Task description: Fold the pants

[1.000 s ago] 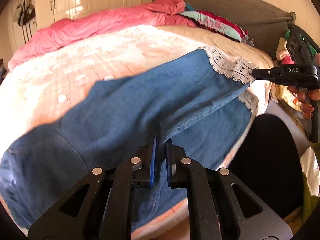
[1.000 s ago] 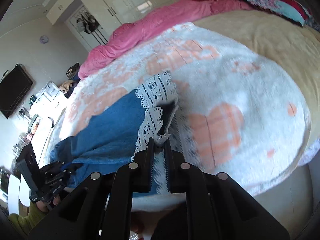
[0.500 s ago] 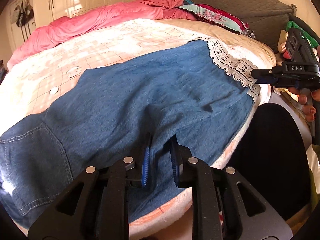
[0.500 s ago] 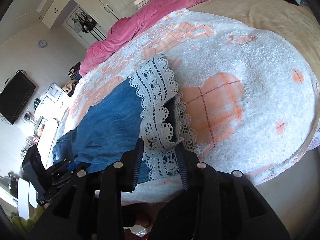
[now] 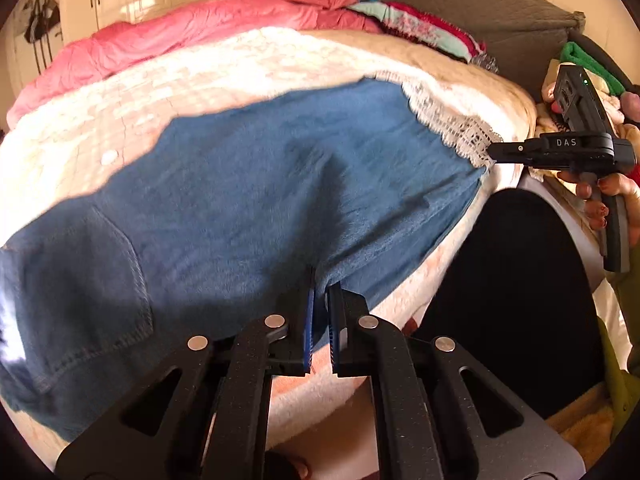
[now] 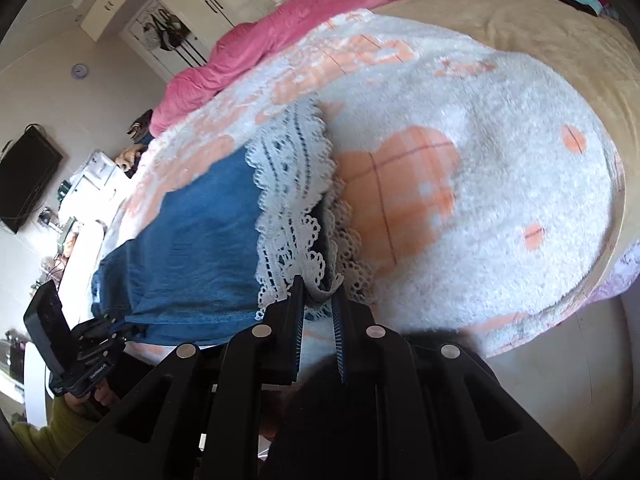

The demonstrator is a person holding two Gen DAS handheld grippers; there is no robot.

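Bedroom, with the pants point(image 5: 248, 200) lying across the fluffy white-and-orange blanket point(image 6: 460, 128) on the bed. Half a second back both grippers were sitting open; now the left gripper point(image 5: 320, 300) is pinching the near denim edge and the right gripper point(image 6: 318, 292) is narrowing on the lace hem point(image 6: 292, 184), lace between its fingers. Looks like a fresh grab for the next fold. Only the left view is showing the back pocket point(image 5: 80, 280); only the right one is showing the doubled lace layers.
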